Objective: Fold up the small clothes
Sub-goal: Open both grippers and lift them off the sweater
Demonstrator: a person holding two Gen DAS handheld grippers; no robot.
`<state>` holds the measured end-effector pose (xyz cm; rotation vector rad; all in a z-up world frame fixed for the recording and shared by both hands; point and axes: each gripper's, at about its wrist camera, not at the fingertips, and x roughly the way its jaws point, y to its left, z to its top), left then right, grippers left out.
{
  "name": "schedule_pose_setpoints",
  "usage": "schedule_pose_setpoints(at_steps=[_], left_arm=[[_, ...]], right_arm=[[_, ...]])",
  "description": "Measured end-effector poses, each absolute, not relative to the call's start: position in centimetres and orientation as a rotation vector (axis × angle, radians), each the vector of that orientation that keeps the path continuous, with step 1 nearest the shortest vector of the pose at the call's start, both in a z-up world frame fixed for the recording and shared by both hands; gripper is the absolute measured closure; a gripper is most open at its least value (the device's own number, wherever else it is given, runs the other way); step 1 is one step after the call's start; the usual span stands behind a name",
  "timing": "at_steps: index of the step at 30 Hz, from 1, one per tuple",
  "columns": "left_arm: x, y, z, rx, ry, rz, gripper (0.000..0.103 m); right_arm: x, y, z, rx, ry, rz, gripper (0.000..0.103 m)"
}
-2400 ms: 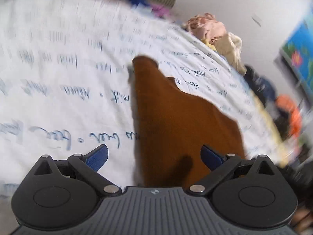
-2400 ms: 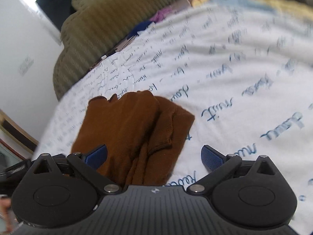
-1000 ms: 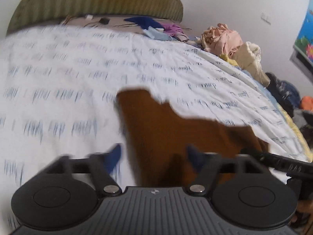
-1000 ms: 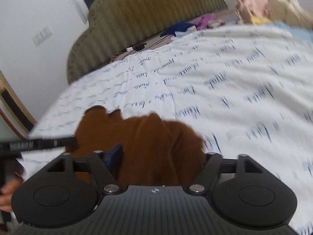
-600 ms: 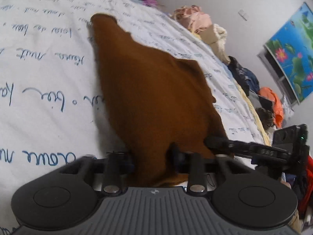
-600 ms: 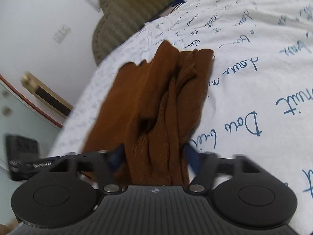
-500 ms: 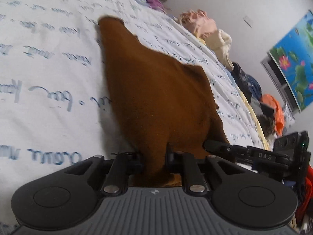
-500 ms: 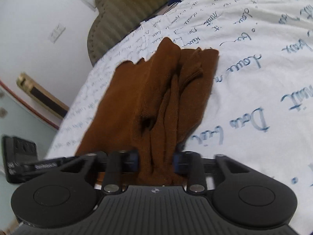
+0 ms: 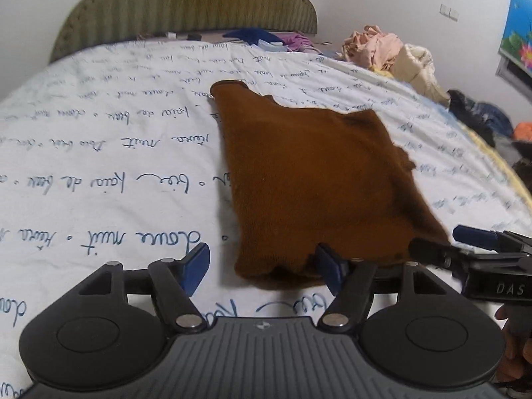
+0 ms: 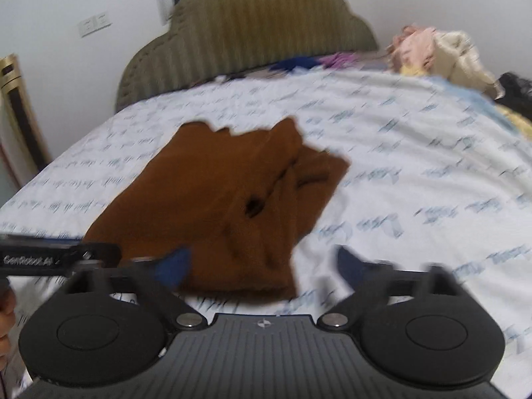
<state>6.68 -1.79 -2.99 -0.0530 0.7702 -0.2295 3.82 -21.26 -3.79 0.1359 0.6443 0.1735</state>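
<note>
A brown knitted garment (image 9: pixel 316 179) lies spread on the white bedsheet with blue script (image 9: pixel 99 166). In the left wrist view my left gripper (image 9: pixel 262 267) has its jaws opening. The garment's near hem lies loose between the blue pads, and neither pad presses on it. My right gripper (image 9: pixel 449 241) shows at that view's right edge, by the garment's right corner. The right wrist view is blurred. There my right gripper (image 10: pixel 262 262) has its jaws opening wide over the near edge of the garment (image 10: pixel 216 206). That side of the garment is rumpled into folds.
An olive ribbed headboard (image 9: pixel 186 6) stands at the far end of the bed. A heap of pink and cream clothes (image 9: pixel 392 50) and dark clothes (image 9: pixel 478 116) lie along the right side. A hand (image 10: pixel 6 306) shows at the left edge.
Half a second ago both grippers were shut on the garment's near edge. Both have since opened and drawn back, and the garment now lies flat on the sheet.
</note>
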Motion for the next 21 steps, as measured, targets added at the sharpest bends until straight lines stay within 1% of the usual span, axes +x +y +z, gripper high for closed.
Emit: schedule_pose_setpoints(at_steps=[2, 3, 5, 6, 10, 11, 12, 14, 19, 21], left_arm=[[6.5, -2.1, -3.3, -0.035, 0.777, -0.203, 0.033], [6.3, -2.1, -3.4, -0.043, 0.777, -0.198, 0.033], [5.7, -1.9, -3.5, -0.057, 0.778, -0.189, 0.032], [5.5, -2.0, -3.6, -0.056, 0.782, -0.182, 0.03], [4.6, -2.5, -4.2, -0.004, 0.778, -0.141, 0.03], [4.4, -2.6, -4.3, 0.008, 0.775, -0.136, 0.029], [4.1, -2.7, -4.4, 0.015, 0.772, -0.134, 0.025], [3.7, -2.7, -4.4, 0.015, 0.768, -0.129, 0.019], [3.3, -2.7, -4.6, 0.014, 0.768, -0.108, 0.019], [3.1, -2.8, -4.7, 0.02, 0.761, -0.102, 0.016]], right_arm=[[4.9, -21.6, -5.5, 0.158, 0.73, 0.137, 0.004], [5.1, -21.3, -5.6, 0.149, 0.733, 0.111, 0.004], [4.4, -20.7, -5.0, 0.116, 0.707, 0.085, 0.0], [4.0, -20.4, -4.7, 0.108, 0.698, 0.08, 0.0], [3.1, -20.5, -4.9, 0.131, 0.703, 0.079, 0.0], [3.1, -20.5, -5.0, 0.129, 0.703, 0.068, 0.0], [2.5, -20.4, -5.2, 0.121, 0.698, 0.061, 0.0], [2.1, -20.3, -5.3, 0.108, 0.691, 0.055, 0.0], [1.1, -20.2, -5.6, 0.08, 0.681, 0.048, 0.0], [0.9, -20.0, -5.7, 0.061, 0.678, 0.044, 0.0]])
